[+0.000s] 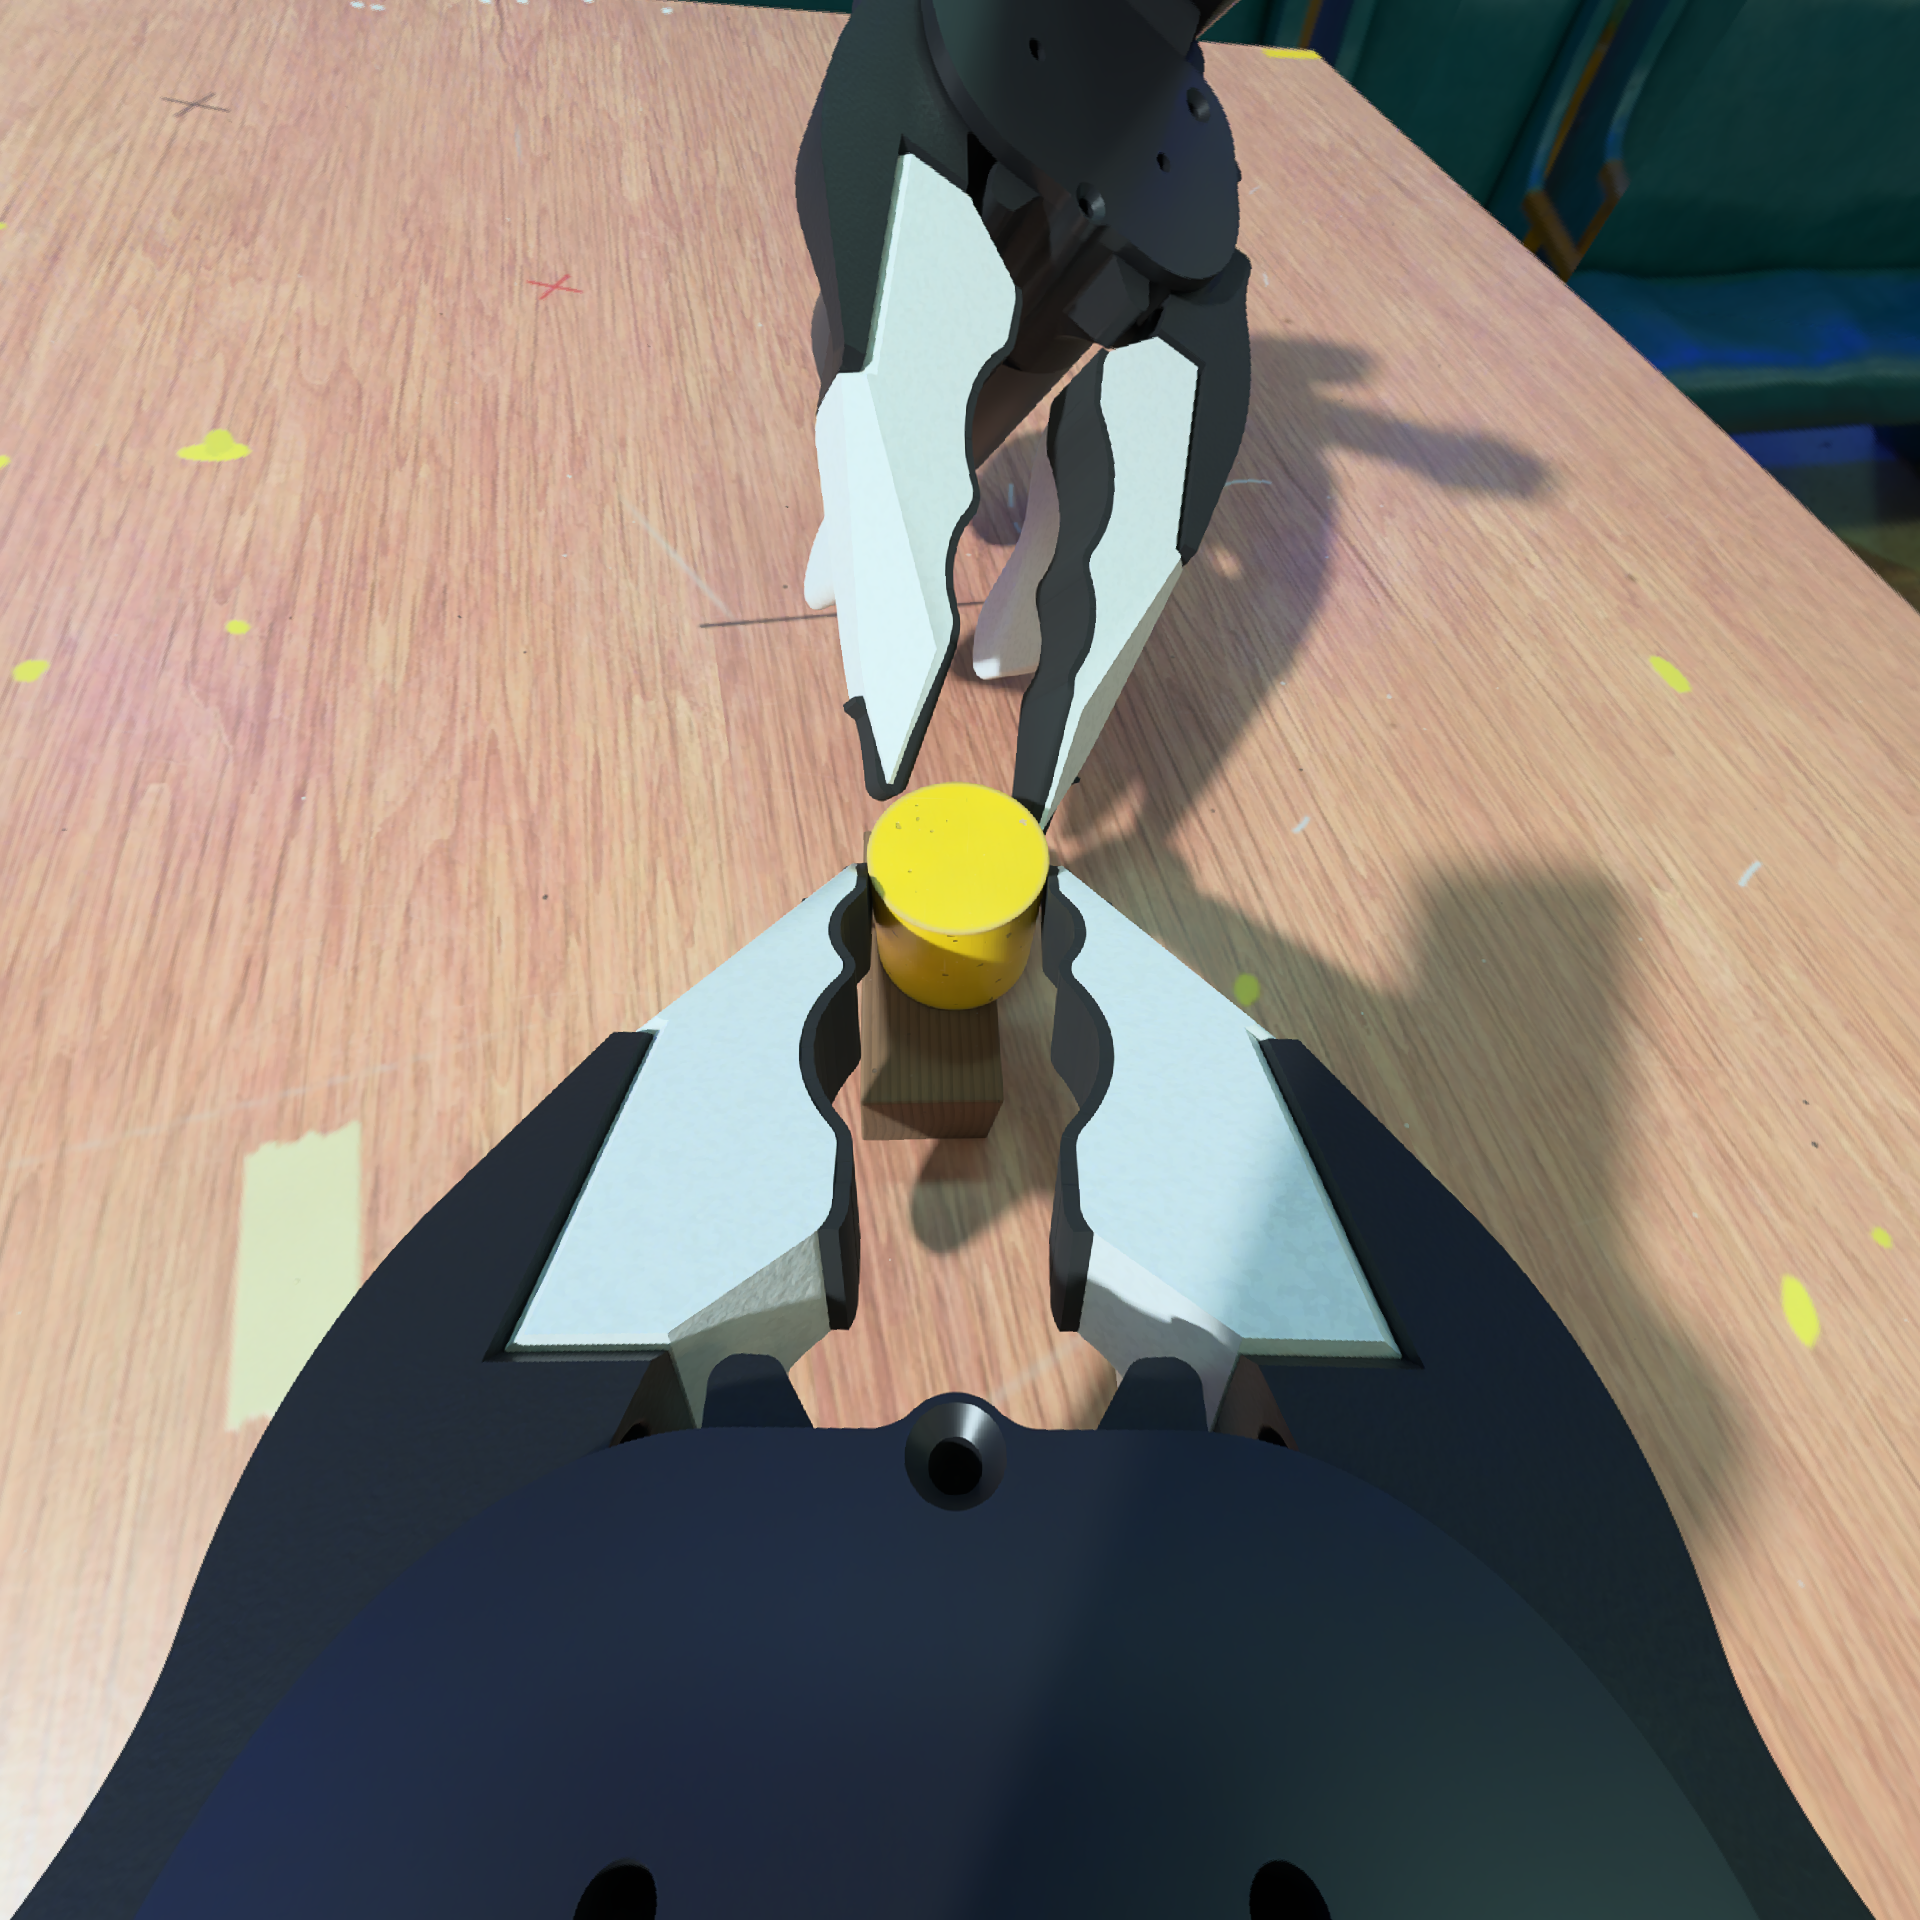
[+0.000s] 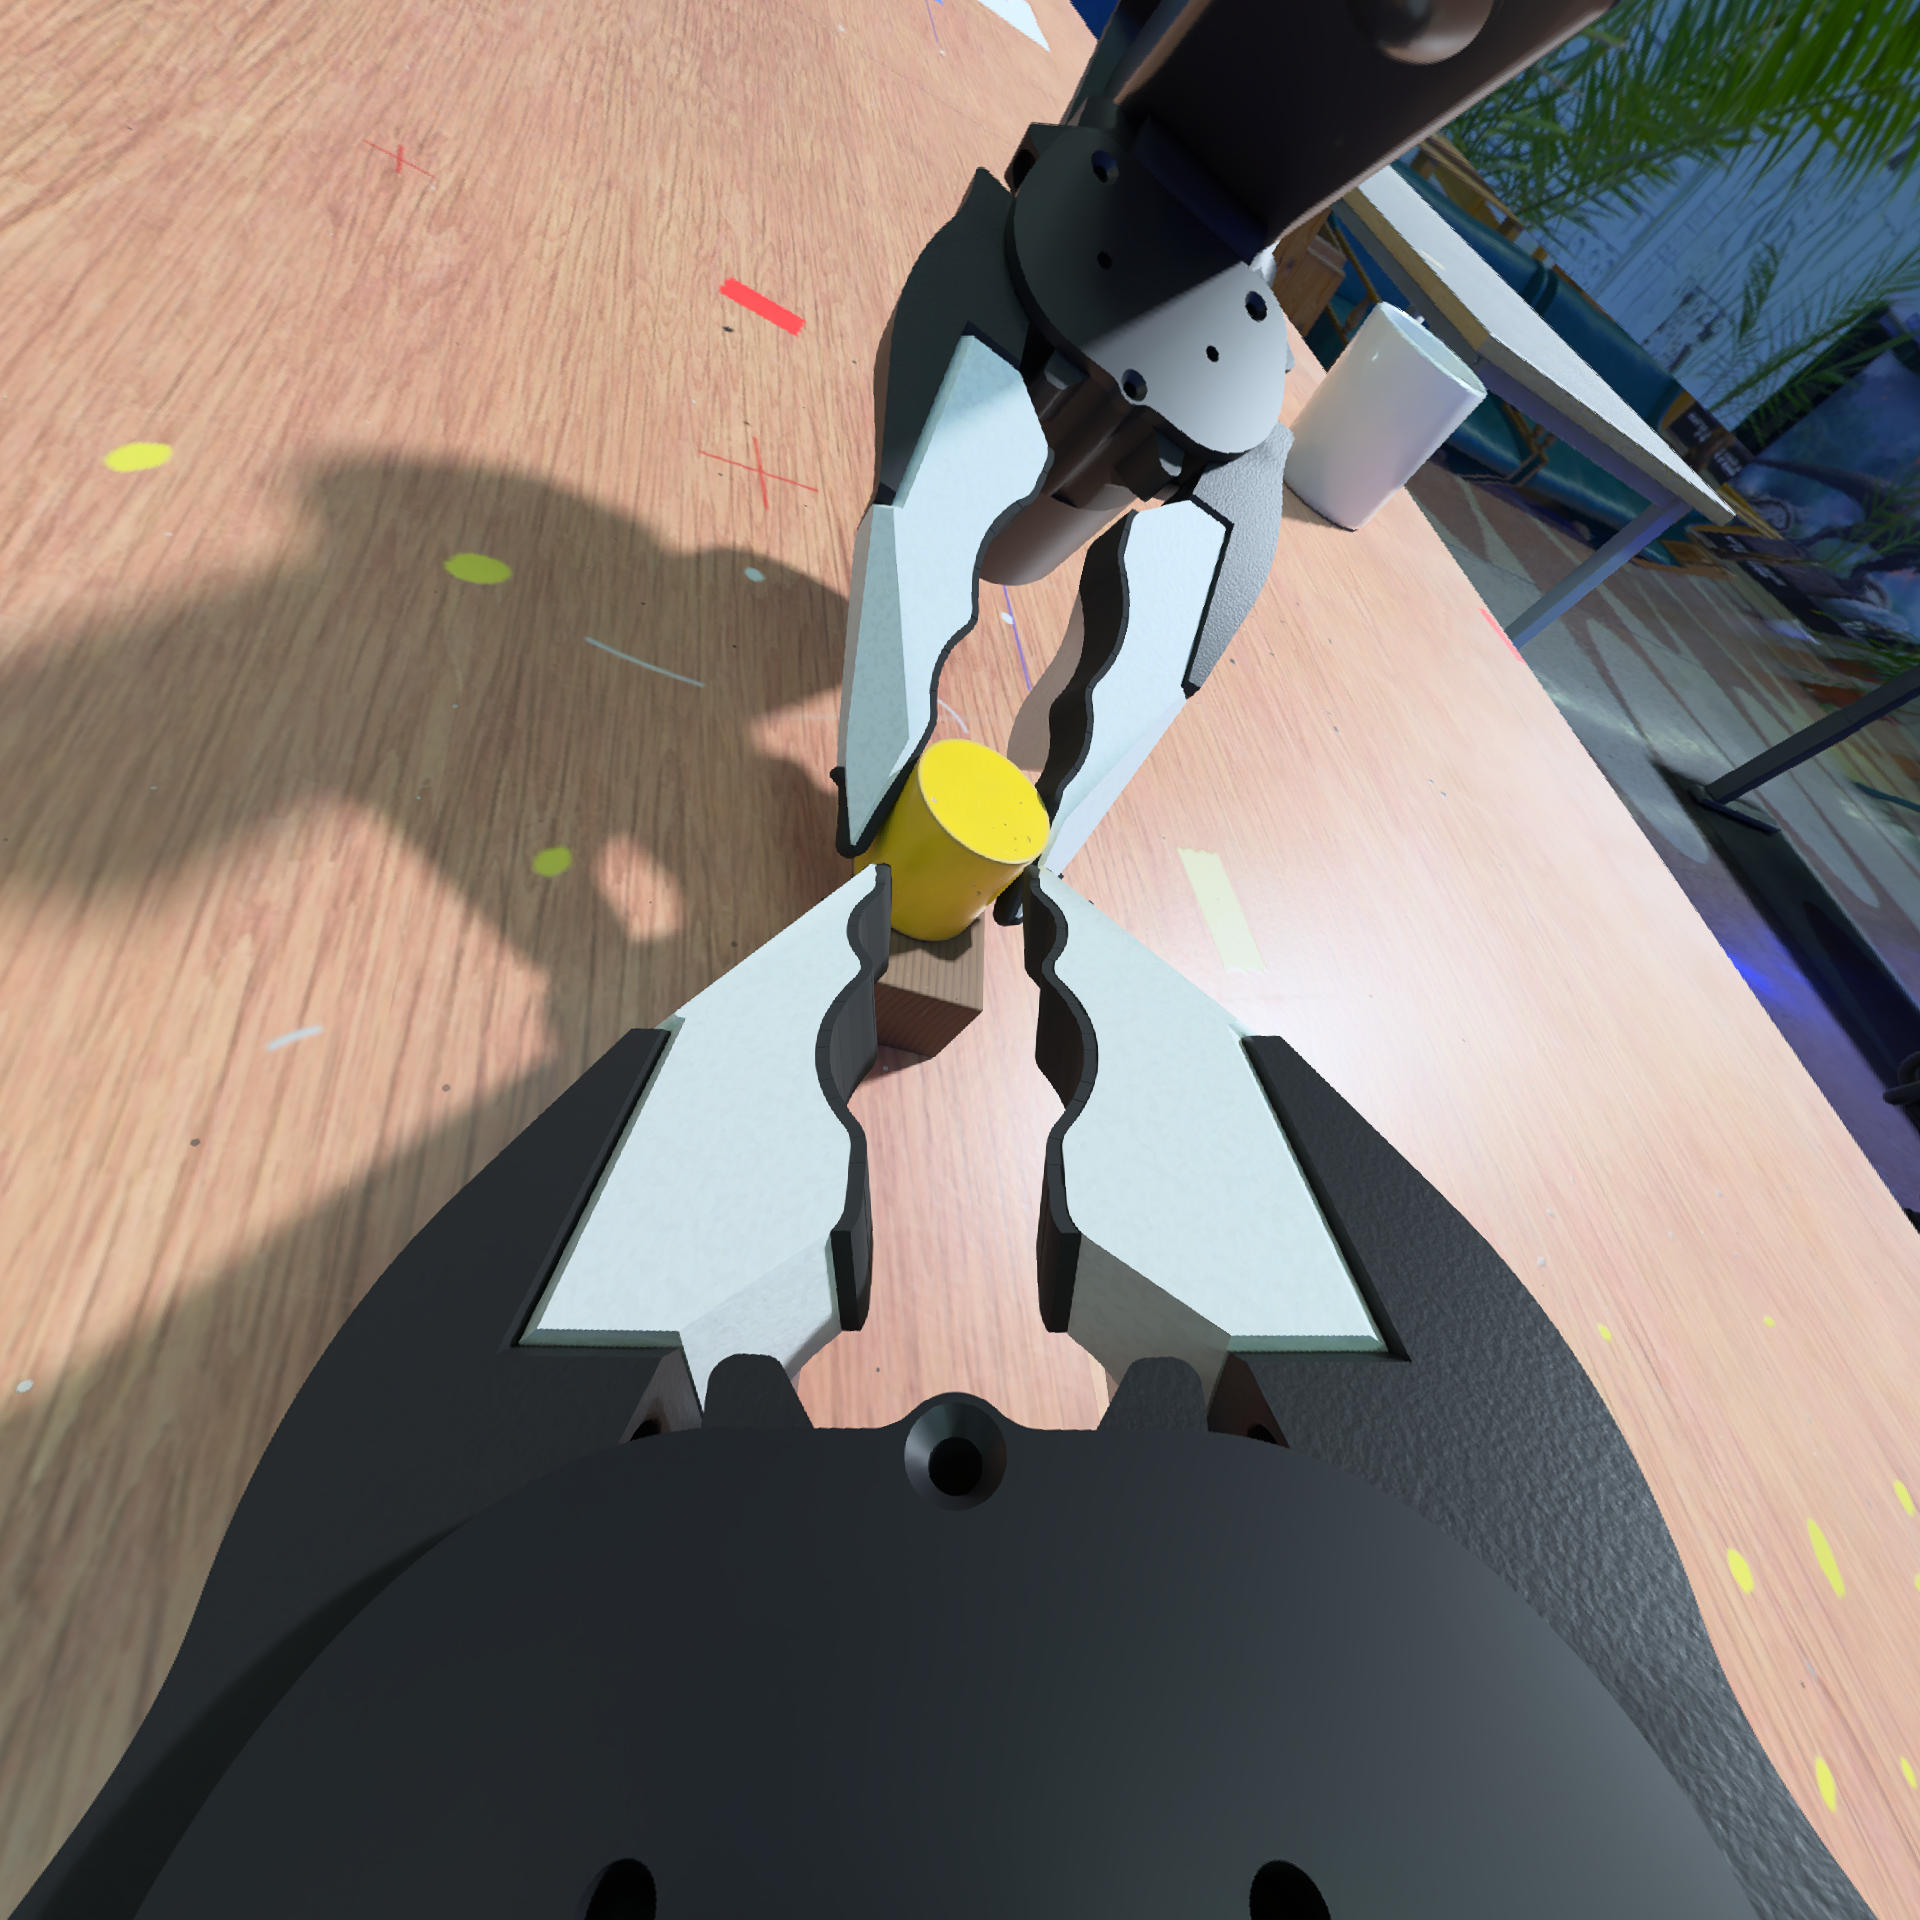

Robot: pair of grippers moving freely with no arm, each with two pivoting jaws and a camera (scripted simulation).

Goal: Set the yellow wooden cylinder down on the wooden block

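Two tongs, left (image 1: 957,883) and right (image 2: 957,883), grip one yellow cylinder (image 1: 957,894) on one block (image 1: 930,1075).

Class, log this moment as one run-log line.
yellow cylinder: on wooden block | left gripper: flanking it | right gripper: flanking it

left gripper (image 1: 957,883): jaws closed to a narrow gap, tips at frame centre | right gripper (image 2: 957,883): same pose, facing it, tips nearly meeting
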